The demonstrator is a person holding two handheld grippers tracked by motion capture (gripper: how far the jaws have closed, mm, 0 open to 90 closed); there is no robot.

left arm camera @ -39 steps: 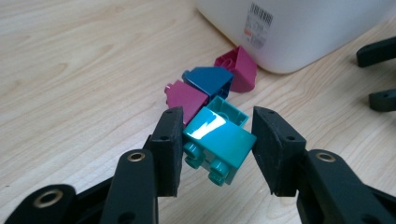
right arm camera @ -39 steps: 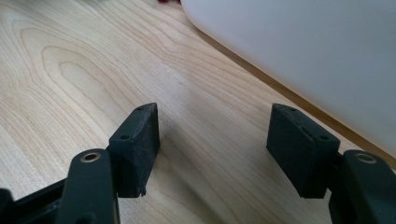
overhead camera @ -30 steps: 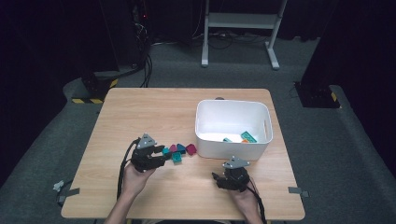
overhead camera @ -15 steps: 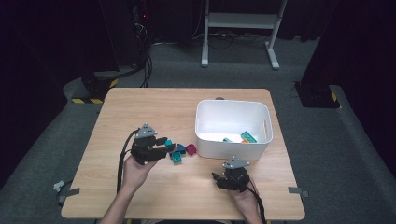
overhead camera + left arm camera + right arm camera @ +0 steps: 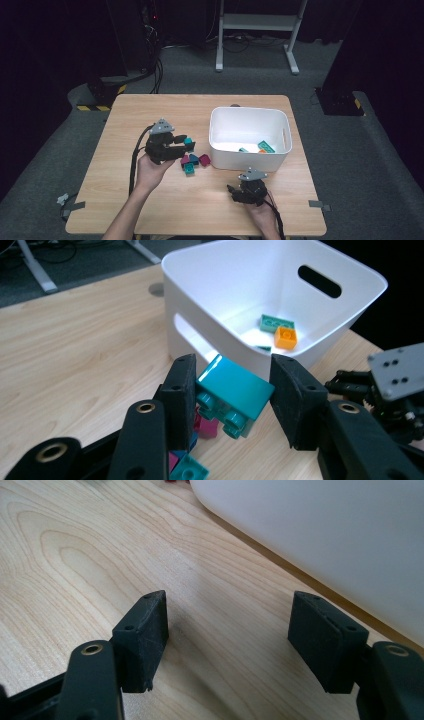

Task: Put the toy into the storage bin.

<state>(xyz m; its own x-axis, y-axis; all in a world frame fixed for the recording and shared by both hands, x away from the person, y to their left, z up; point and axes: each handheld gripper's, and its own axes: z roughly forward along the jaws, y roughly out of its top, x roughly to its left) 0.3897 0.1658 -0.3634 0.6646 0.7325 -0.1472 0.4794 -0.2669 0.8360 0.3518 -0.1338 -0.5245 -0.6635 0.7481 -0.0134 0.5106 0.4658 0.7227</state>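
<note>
Clamping a teal brick (image 5: 231, 392) between its pads, the left gripper (image 5: 231, 390) carries it clear of the wooden table (image 5: 125, 200), studs turned downward, just short of the white bin (image 5: 280, 295). Its own view reveals a green brick (image 5: 276, 322) and an orange brick (image 5: 285, 337) on the bin floor, plus loose bricks (image 5: 197, 460) beneath the jaws; the high view places that pile (image 5: 192, 162) left of the bin. The left forearm reaches forward, gripper level, jaws aimed at the bin. The right gripper (image 5: 230, 625) rests low near the bin wall, jaws spread wide with nothing between them.
</note>
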